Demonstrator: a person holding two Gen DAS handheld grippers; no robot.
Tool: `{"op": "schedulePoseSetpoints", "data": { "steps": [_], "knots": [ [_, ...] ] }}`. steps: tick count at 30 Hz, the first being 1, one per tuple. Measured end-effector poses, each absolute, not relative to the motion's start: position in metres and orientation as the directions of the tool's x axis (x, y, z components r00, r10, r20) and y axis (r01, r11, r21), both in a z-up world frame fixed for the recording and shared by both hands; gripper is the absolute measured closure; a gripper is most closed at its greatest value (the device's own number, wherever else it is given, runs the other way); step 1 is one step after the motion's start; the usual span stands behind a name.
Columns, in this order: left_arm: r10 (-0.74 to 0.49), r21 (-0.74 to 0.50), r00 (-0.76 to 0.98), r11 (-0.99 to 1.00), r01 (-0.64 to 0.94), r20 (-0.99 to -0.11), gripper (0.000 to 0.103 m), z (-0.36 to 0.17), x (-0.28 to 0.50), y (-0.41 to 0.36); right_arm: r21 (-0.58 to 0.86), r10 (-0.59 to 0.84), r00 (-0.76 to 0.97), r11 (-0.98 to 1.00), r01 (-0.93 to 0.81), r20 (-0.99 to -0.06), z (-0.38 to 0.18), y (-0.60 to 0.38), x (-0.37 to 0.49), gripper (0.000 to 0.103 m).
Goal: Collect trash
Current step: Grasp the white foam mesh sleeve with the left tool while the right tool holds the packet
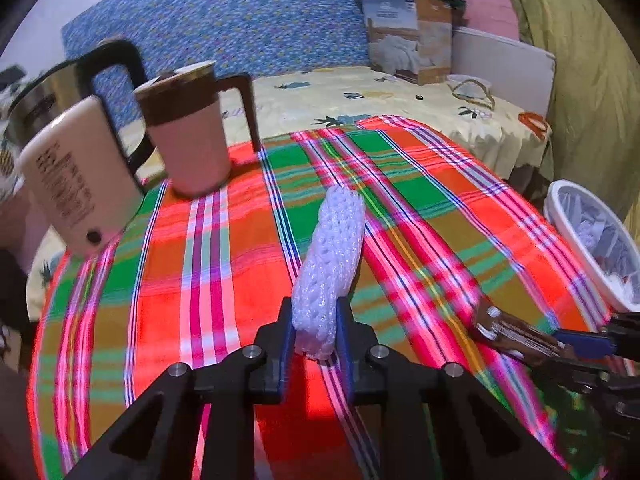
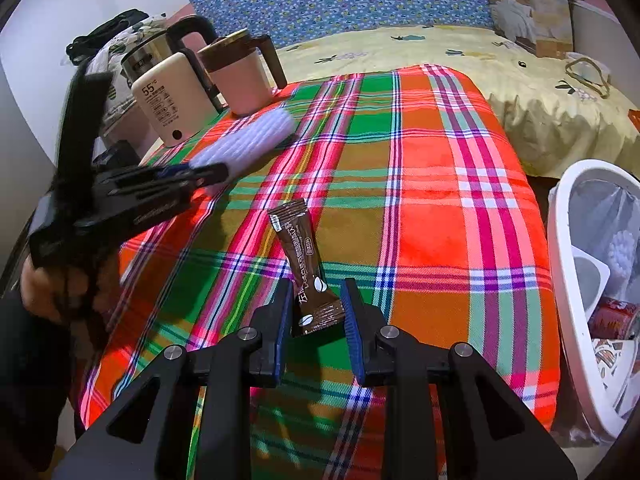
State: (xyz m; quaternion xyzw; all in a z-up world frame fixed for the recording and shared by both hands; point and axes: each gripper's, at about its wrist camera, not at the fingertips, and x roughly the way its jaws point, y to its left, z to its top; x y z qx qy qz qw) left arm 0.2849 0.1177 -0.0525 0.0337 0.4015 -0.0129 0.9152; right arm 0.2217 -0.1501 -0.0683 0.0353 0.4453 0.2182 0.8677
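My left gripper [image 1: 314,326] is shut on a white foam net sleeve [image 1: 332,264], which sticks out forward over the plaid tablecloth [image 1: 224,280]; the sleeve also shows in the right wrist view [image 2: 248,142]. My right gripper [image 2: 318,308] is shut on a brown coffee sachet [image 2: 306,264], held just above the cloth. In the left wrist view the right gripper [image 1: 576,344] and the sachet [image 1: 516,334] show at the lower right. A white trash bin [image 2: 568,280] with a clear liner stands beside the table at the right and holds several pieces of trash.
A cream electric kettle [image 2: 168,100], a pink mug with a brown lid [image 2: 244,76] and a steel kettle [image 2: 148,54] stand at the table's far left. A bed [image 2: 520,80] with a cardboard box [image 1: 412,36] lies behind.
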Motion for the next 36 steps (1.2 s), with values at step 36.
{"op": "schedulePoseSetpoints", "data": {
  "steps": [36],
  "knots": [
    [-0.021, -0.064, 0.672, 0.997, -0.040, -0.740, 0.079, -0.051, 0.189, 0.072, 0.256, 0.390, 0.534, 0.916, -0.310, -0.750, -0.058, -0.174, 0.181, 0.076]
  ]
}}
